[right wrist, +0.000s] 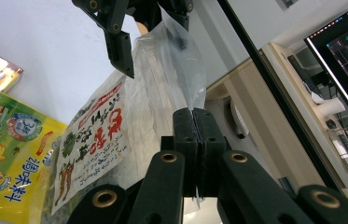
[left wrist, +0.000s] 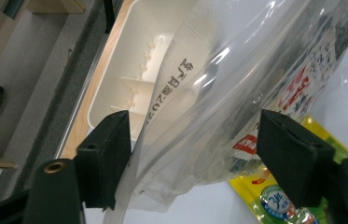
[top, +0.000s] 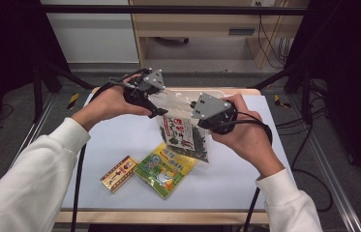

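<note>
A clear plastic bag (top: 184, 131) of dark dried food, with a red and white label, hangs above the white table. My right gripper (top: 198, 118) is shut on the bag's upper edge; in the right gripper view its jaws (right wrist: 194, 116) pinch the clear film (right wrist: 181, 70) tightly. My left gripper (top: 155, 104) is at the bag's top left corner. Its jaws stand wide apart in the left gripper view (left wrist: 199, 154), and the bag (left wrist: 218, 93) passes between them, touching the left jaw. The right gripper view also shows the left gripper (right wrist: 150, 32) open around the bag's top.
A yellow and green snack packet (top: 166, 169) lies flat under the bag, with a small red and yellow box (top: 119, 173) to its left. A white divided tray (left wrist: 115, 88) sits at the table's far edge behind the bag. Bare tabletop (top: 236, 183) lies at the right.
</note>
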